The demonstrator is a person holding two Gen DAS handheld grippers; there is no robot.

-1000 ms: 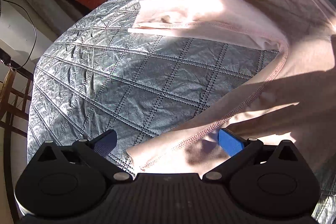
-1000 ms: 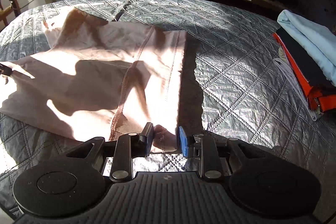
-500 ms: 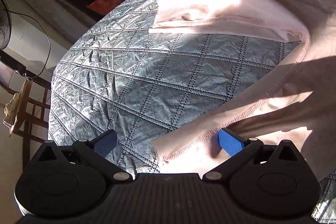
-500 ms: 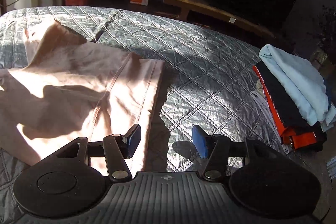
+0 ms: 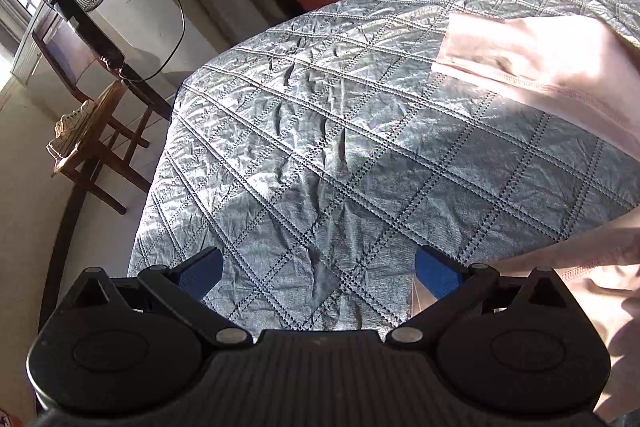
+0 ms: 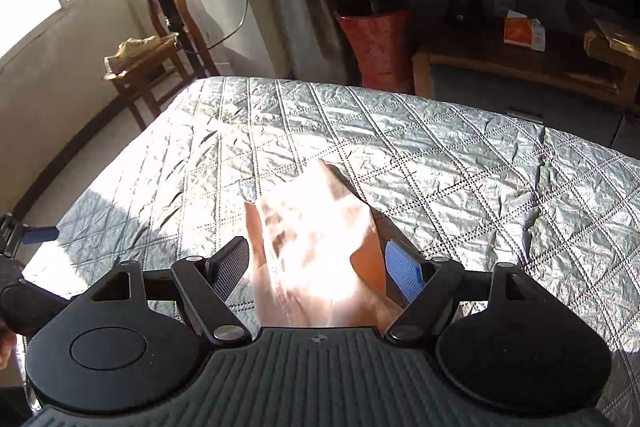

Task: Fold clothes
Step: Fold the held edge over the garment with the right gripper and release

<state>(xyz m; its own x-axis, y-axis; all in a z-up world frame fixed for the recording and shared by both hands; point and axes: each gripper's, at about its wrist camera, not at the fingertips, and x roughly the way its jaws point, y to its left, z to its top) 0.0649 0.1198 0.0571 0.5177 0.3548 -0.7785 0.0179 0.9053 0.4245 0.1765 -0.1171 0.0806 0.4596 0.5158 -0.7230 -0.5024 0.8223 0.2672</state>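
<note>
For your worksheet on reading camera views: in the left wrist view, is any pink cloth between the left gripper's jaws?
No: the left gripper stands open over bare quilt, with the pink garment off to its right.

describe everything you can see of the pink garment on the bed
The pink garment looks like soft, pale pink knit with stitched seams and hems. In the left wrist view a flat section with a squared, hemmed end lies on the grey quilted bedspread, and another hemmed edge runs behind the left gripper's right-hand blue pad. In the right wrist view a sunlit, slightly crumpled part lies between the open fingers of the right gripper. Neither gripper is closed on it. Its full shape is out of view.
</note>
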